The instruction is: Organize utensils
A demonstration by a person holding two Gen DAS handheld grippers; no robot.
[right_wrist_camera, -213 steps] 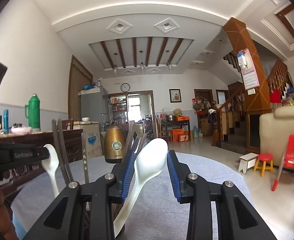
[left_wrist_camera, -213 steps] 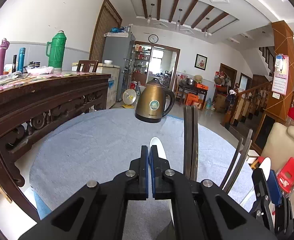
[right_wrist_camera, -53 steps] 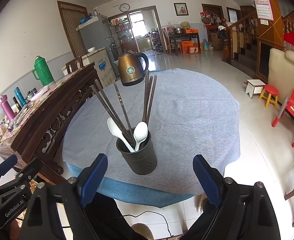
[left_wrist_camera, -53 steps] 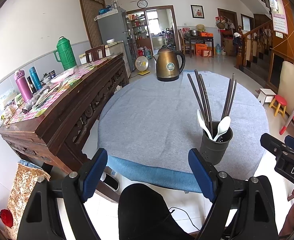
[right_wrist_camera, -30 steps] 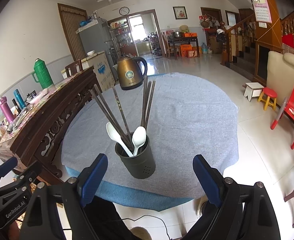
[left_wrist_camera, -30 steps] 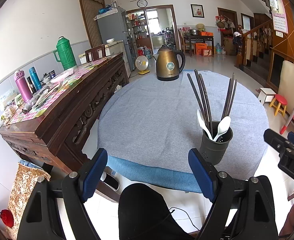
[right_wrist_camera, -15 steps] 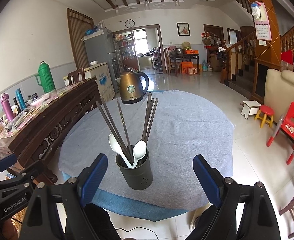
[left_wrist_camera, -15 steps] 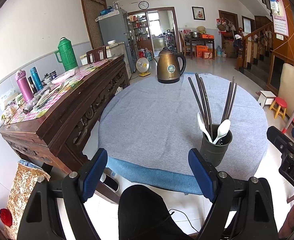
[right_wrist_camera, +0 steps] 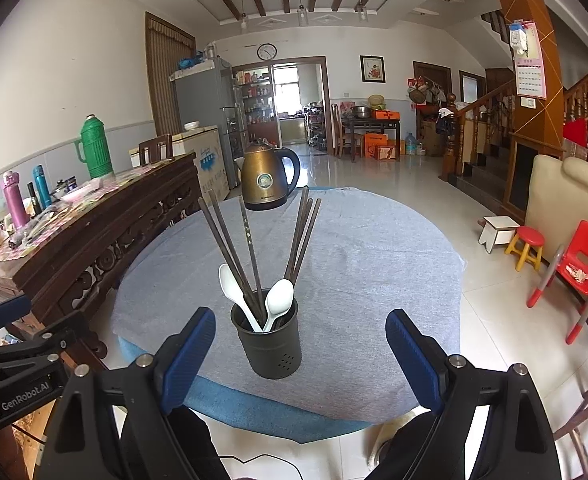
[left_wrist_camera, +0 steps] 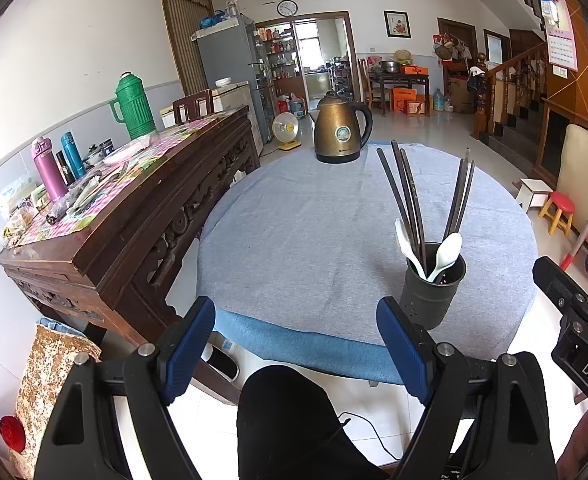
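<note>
A dark utensil holder (left_wrist_camera: 430, 294) (right_wrist_camera: 268, 344) stands near the front edge of the round grey-clothed table (left_wrist_camera: 314, 232) (right_wrist_camera: 366, 280). Several dark chopsticks (right_wrist_camera: 230, 248) and two white spoons (right_wrist_camera: 280, 300) lean upright inside it. My left gripper (left_wrist_camera: 296, 344) is held back off the table's front edge, open with nothing between its fingers. My right gripper (right_wrist_camera: 300, 352) is open too, also pulled back, with the holder seen between its blue pads but well beyond them. Each gripper shows at the edge of the other's view.
A bronze kettle (left_wrist_camera: 340, 128) (right_wrist_camera: 268, 180) stands at the table's far edge. A carved wooden sideboard (left_wrist_camera: 134, 196) with flasks and clutter runs along the left. A person's dark-clothed knee (left_wrist_camera: 286, 412) is below the grippers. Small stools and a red chair (right_wrist_camera: 578, 260) are on the right floor.
The right wrist view has tilted upward and rolled slightly, so the holder sits lower in the frame. The left gripper and all utensils have stayed put.
</note>
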